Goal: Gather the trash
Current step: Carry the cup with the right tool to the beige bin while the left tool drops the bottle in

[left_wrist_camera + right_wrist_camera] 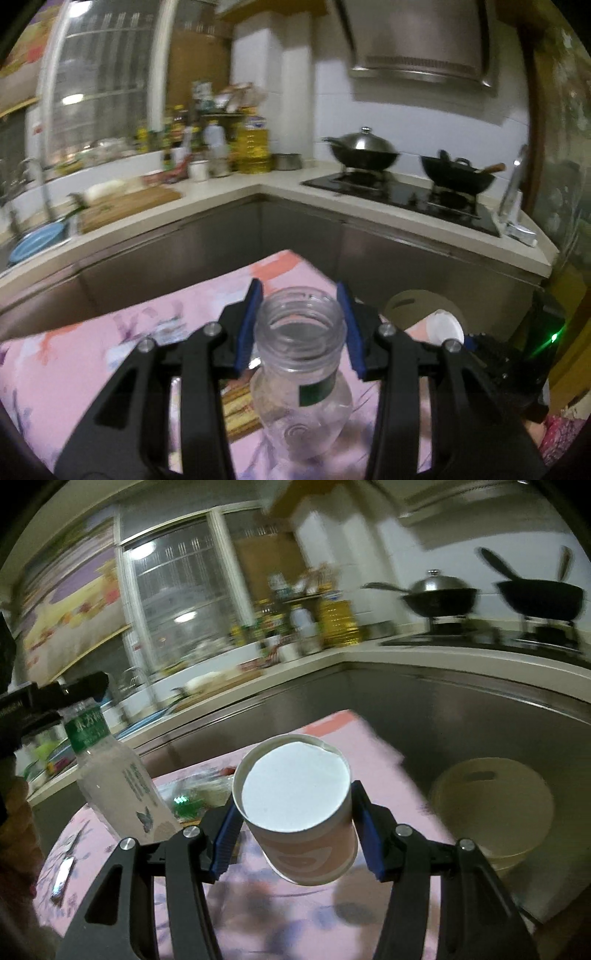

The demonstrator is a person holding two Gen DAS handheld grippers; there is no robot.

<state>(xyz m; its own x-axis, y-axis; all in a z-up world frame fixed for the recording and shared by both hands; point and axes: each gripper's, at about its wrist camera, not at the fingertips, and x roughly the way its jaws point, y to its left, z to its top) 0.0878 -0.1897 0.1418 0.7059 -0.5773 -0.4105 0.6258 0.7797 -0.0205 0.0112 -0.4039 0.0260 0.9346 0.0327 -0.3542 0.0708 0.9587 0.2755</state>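
My left gripper [300, 325] is shut on the neck of a clear, uncapped plastic bottle [301, 380] with a green label, held upright above the pink floral table [74, 369]. The same bottle [114, 775] shows at the left of the right wrist view, hanging from the left gripper [62, 698]. My right gripper [295, 823] is shut on a pink paper cup [299, 808], bottom end towards the camera, above the table [314, 923]. The cup [441, 326] also shows in the left wrist view. A round beige bin [495, 808] stands on the floor to the right.
Wrappers and a green packet [192, 797] lie on the table behind the cup; a yellow-brown wrapper [240, 410] lies under the bottle. The beige bin [417, 302] stands beyond the table's right edge. Kitchen counter, stove with woks [364, 151] and steel cabinets [406, 251] surround the table.
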